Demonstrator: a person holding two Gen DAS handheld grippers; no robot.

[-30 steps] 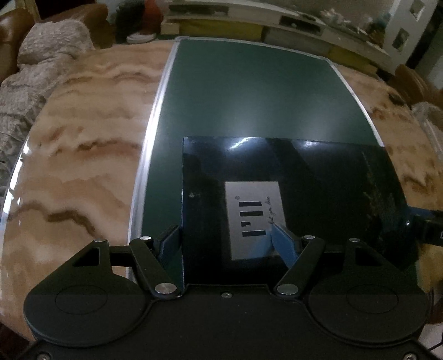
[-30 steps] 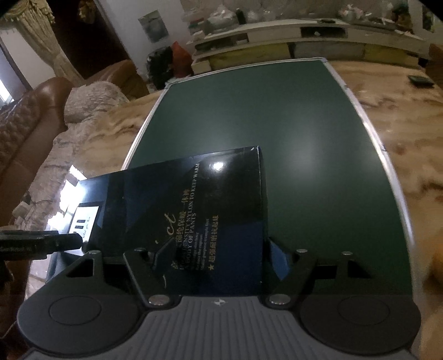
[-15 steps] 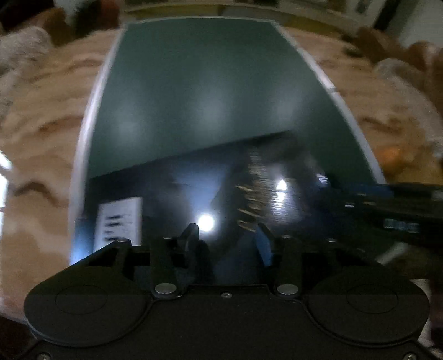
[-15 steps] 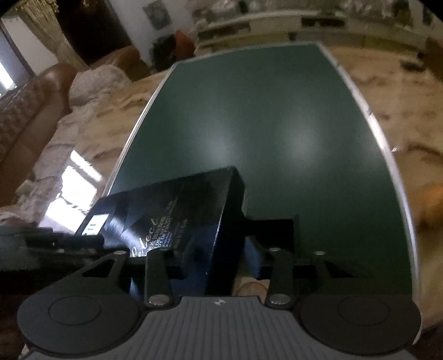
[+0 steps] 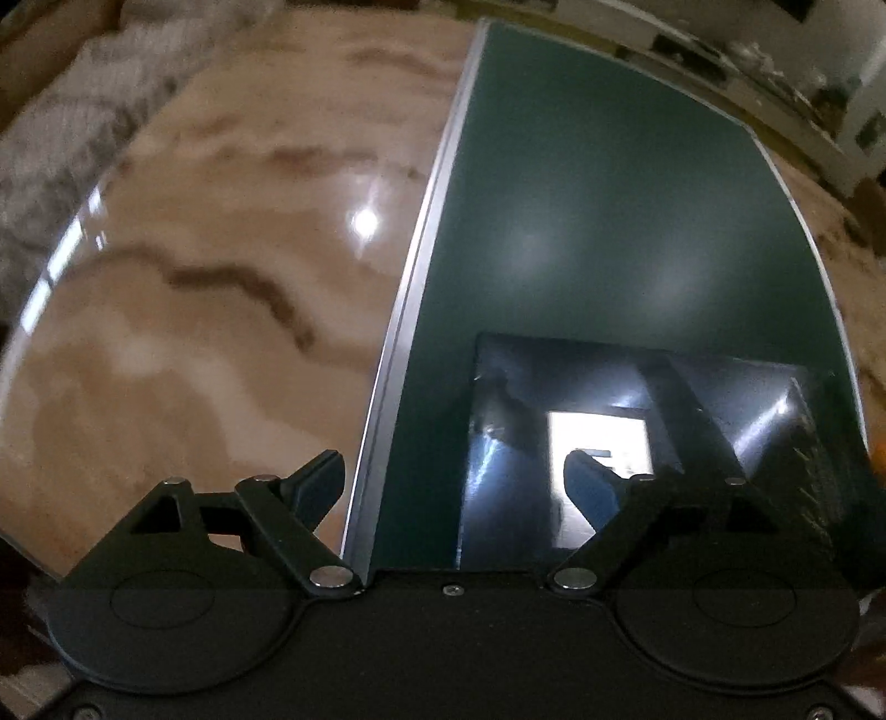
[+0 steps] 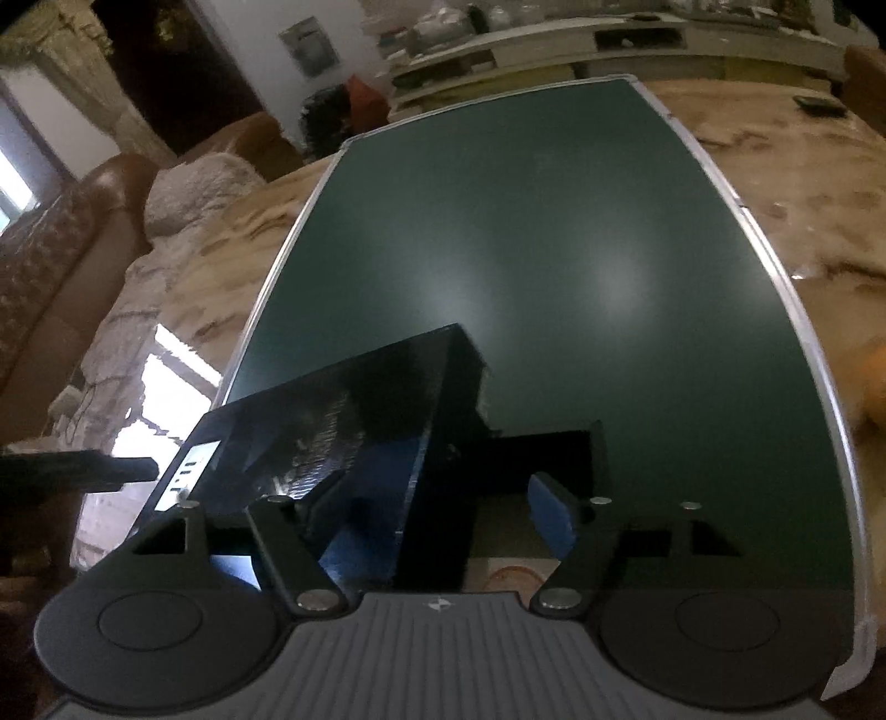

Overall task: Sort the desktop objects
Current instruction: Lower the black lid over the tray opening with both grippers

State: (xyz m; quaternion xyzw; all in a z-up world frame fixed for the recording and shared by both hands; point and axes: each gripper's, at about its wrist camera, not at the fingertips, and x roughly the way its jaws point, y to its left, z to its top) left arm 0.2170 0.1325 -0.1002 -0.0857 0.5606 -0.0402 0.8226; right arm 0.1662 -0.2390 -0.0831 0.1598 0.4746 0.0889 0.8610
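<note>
A flat glossy black box (image 5: 637, 443) with a white label lies on the near end of the dark green board (image 5: 598, 210). My left gripper (image 5: 454, 476) is open: its right fingertip is over the box's label, its left one over the board's silver edge, neither gripping. In the right wrist view the box (image 6: 332, 437) lies at the lower left on the board (image 6: 526, 249). My right gripper (image 6: 437, 498) is open, with the box's right edge between its fingers. The left gripper's finger (image 6: 83, 468) shows at the far left.
The board lies on a marbled tan tabletop (image 5: 194, 277). A brown sofa with a pale blanket (image 6: 183, 188) stands to the left. Shelves with clutter (image 6: 554, 39) run along the far wall. A small dark object (image 6: 819, 105) lies on the table at the far right.
Both grippers have opened wide. The left gripper has swung left, so the box now sits at the right of its view. The box lies lower and further left in the right view.
</note>
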